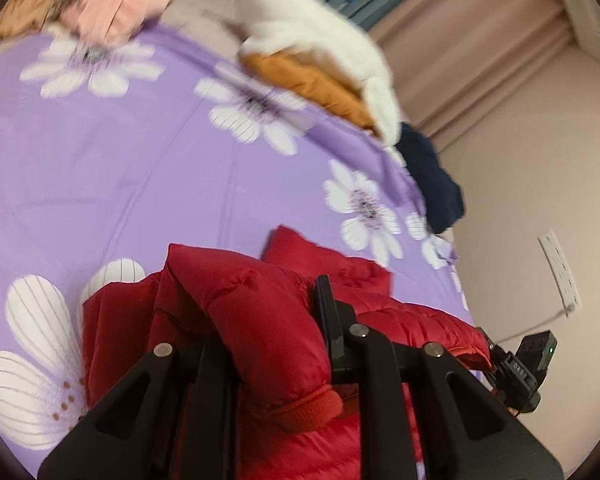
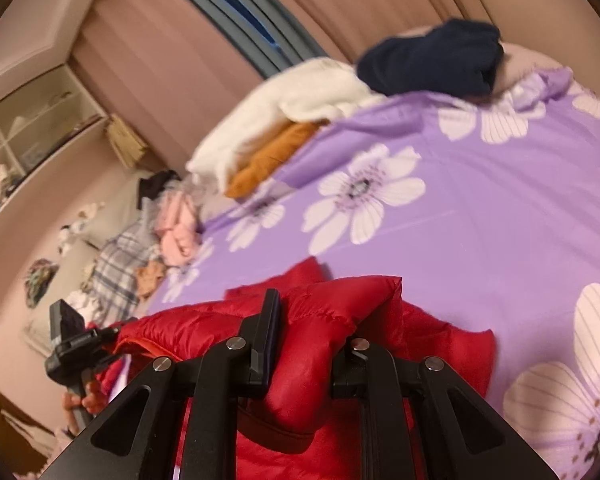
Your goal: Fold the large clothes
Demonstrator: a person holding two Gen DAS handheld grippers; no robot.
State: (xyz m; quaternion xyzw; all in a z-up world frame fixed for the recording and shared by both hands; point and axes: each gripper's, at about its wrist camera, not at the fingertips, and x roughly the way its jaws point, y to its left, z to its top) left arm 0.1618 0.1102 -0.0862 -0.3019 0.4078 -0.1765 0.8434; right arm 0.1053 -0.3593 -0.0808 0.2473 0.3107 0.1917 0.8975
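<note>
One red puffer jacket (image 1: 260, 320) lies bunched at the near edge of the bed, on a purple bedspread (image 1: 120, 168) printed with large white flowers. Two grippers hold it, one in each view. The left gripper (image 1: 276, 344) has its fingers clenched on a thick fold of the jacket near a ribbed cuff, with only one finger (image 1: 326, 312) plainly in sight and the other buried in the fabric. The right gripper (image 2: 312, 340) is likewise clamped on a padded fold, one finger (image 2: 270, 332) showing at the left of the bulge. Both point forward and downward over the bed, each tilted to one side so the bed's surface slopes across the view.

At the far side of the bed sit three other garments close together: one white (image 1: 312, 28), one mustard-brown (image 1: 316, 88) tucked under it, and one dark navy (image 1: 432, 176) at the bed's edge. A further heap of clothes, pink (image 2: 176, 228) and plaid (image 2: 120, 264) among them, lies beyond the bedspread; blur makes an exact count there uncertain. In the right wrist view the other gripper's body appears low at the left with fingertips of a hand (image 2: 78, 402) around its handle.
</note>
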